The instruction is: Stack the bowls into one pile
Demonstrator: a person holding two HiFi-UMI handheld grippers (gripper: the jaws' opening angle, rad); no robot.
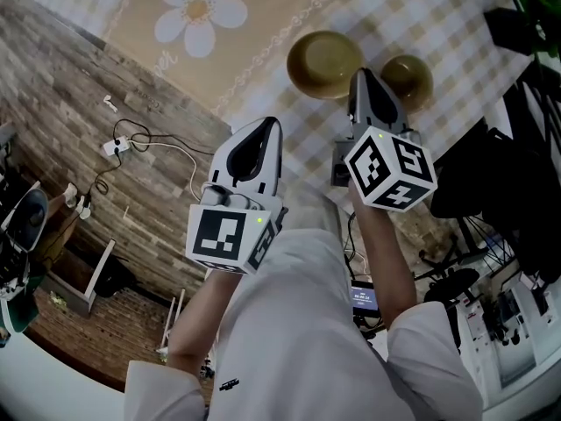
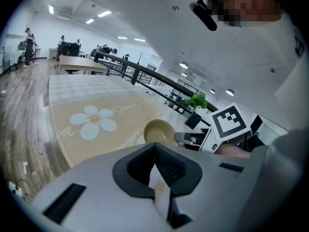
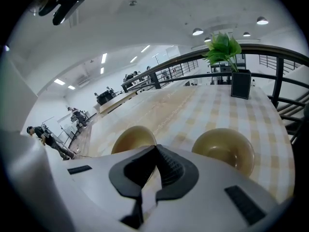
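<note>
Your right tongs (image 1: 362, 79) are closed and empty, aimed between two bowls on the desk (image 1: 429, 11): wide bowl (image 1: 323, 62) just ahead-left, small bowl (image 1: 408, 79) just ahead-right. Your left tongs (image 1: 267, 130), also closed and empty, lie farther back; lead with the right

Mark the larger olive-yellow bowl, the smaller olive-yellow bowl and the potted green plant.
larger round olive-yellow bowl (image 1: 324, 62), head view, inner bottom.
smaller round olive-yellow bowl (image 1: 412, 77), head view, inner bottom.
potted green leafy plant (image 3: 221, 47), right gripper view, leaves.
</note>
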